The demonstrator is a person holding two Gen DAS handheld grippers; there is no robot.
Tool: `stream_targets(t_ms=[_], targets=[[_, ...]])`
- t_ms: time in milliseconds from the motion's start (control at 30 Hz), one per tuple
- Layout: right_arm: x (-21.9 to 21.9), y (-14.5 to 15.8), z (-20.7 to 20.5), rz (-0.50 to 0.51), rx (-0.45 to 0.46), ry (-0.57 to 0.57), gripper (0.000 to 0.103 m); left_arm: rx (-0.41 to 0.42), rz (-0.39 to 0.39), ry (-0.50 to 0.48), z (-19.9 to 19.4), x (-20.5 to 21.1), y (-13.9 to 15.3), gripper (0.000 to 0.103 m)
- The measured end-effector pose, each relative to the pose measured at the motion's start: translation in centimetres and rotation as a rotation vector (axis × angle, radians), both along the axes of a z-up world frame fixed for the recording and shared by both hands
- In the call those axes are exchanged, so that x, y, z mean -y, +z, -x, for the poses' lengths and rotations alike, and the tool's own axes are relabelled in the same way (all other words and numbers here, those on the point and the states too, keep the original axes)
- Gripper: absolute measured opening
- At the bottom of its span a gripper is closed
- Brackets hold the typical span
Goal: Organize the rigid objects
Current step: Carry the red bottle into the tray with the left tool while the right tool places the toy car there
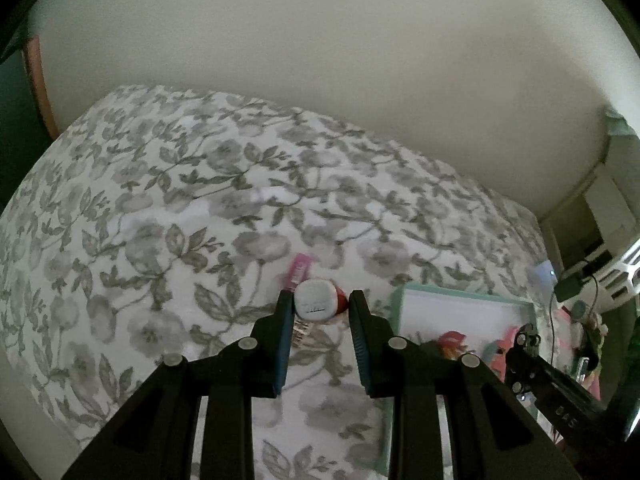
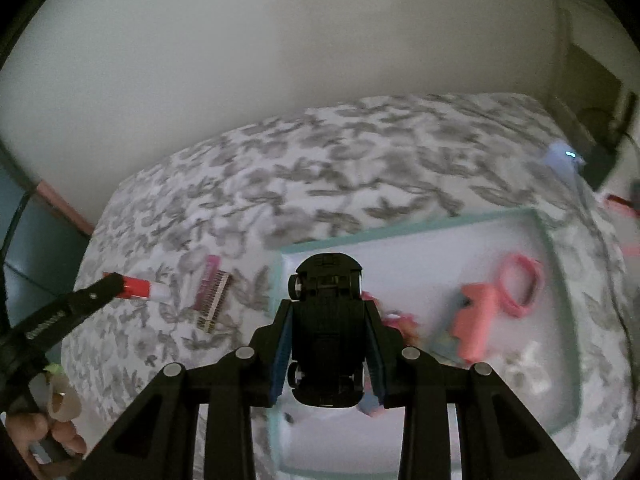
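1. My right tool (image 2: 327,344): clamped on black toy car (image 2: 326,312), over the tray (image 2: 560,300).
2. My left tool (image 1: 320,308): clamped on red-white tube (image 1: 316,302).
3. Done: 3 pink toys (image 2: 476,320) in tray.
4. Left: pink comb (image 2: 212,296) on bed (image 2: 360,168).

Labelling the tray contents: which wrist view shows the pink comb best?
Right wrist. The pink comb lies whole on the floral bedspread, teeth and spine both clear, left of the tray. In the left wrist view the comb is mostly hidden behind the red and white tube held in the left gripper.
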State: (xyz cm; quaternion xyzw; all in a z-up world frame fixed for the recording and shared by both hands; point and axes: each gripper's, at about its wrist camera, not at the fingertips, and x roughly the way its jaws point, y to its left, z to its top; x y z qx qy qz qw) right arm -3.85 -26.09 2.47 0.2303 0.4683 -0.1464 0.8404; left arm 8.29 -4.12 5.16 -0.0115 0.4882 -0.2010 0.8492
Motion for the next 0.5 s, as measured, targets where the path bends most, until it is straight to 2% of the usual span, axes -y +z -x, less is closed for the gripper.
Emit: stream_targets(t_ms=[100,267,500], targets=[[1.2,0.7,1.6,0.021,-0.002,-0.037,0.035,0.025,-0.009,-0.034,1.3,1.3,0.8,0.029],[3.7,1.8,4.4,-0.016,0.028,-0.113,0.035,0.049,-0.015,-0.111,3.3,4.1,1.7,0.029],[7.4,2.3,6.5,-0.023,0.033,-0.212,0.035,0.069,-0.053,-0.208,5.8,8.5,1.7,0.029]])
